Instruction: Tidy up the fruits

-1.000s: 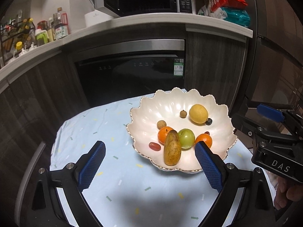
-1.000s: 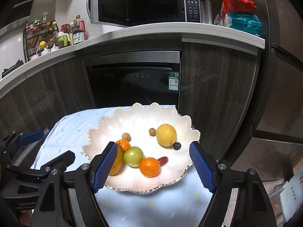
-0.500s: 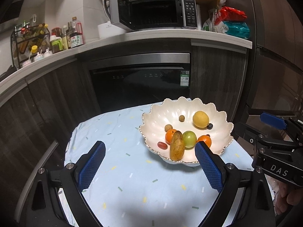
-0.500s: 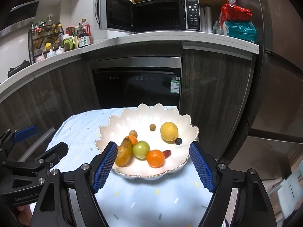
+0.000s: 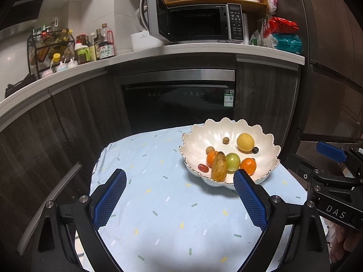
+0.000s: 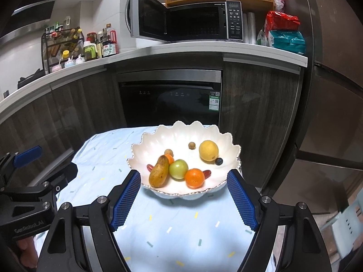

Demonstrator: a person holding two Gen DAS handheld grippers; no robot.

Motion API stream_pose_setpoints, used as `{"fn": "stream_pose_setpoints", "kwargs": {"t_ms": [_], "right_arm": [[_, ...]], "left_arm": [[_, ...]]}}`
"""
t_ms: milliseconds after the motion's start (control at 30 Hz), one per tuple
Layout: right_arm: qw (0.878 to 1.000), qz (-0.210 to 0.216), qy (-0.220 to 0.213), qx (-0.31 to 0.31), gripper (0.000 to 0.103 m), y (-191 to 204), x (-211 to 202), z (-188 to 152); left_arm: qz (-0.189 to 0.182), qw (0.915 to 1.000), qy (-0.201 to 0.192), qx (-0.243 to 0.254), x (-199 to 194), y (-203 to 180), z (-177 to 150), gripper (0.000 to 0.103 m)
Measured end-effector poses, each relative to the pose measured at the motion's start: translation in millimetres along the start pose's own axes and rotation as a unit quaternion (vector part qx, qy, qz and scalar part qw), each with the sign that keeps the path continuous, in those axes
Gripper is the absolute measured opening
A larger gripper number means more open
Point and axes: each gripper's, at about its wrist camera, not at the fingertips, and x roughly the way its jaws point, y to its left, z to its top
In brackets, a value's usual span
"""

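- Left gripper point(image 5: 179, 195): jaws spread wide, nothing between them. It hangs above the desk point(image 5: 158, 215), which carries a light blue cloth with small coloured dashes. Its blue ribbed pads point(image 5: 109, 198) are clear of every object.
- Right gripper point(image 6: 183, 195): jaws spread wide and empty. It hangs in front of the bowl point(image 6: 181, 136); the pads point(image 6: 241, 199) frame the bowl's near rim in this view without touching it.
- Bowl: white, scalloped rim, standing on the cloth at the far right part of the desk in the left wrist view point(image 5: 199, 136). All fruit lies inside it.
- Contents, right wrist view:
  - Brownish-yellow pear point(image 6: 159, 171), lying tilted at the near left, touching the green apple point(image 6: 178, 168).
  - Near orange point(image 6: 194, 178), just right of the apple at the front.
  - Second orange point(image 6: 169, 158), mostly hidden behind the pear.
  - Lemon point(image 6: 208, 150), at the far right, with a dark round berry point(image 6: 218, 161) just beside it.
  - Two small brown round fruits point(image 6: 191, 145), one near the far middle and one behind the second orange.
  - Red oblong fruit point(image 6: 207, 173), partly hidden behind the near orange; another red one shows at the pear's left side.
- Background: an oven point(image 6: 170, 99) under the counter, a microwave point(image 6: 197, 20) with its door open above it, and a rack of bottles point(image 6: 63, 43) to the left.
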Motion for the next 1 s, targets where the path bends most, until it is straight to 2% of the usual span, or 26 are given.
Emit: {"fn": "stream_pose_setpoints", "kwargs": {"t_ms": [700, 1000], "right_arm": [[1.0, -0.002, -0.001, -0.007, 0.079, 5, -17, -20], [1.0, -0.005, -0.003, -0.006, 0.079, 6, -22, -27]], "left_arm": [[0.032, 0.9992, 0.001, -0.025, -19, 11, -24, 0.097], [0.032, 0.9991, -0.002, -0.027, -25, 11, -27, 0.097]]}}
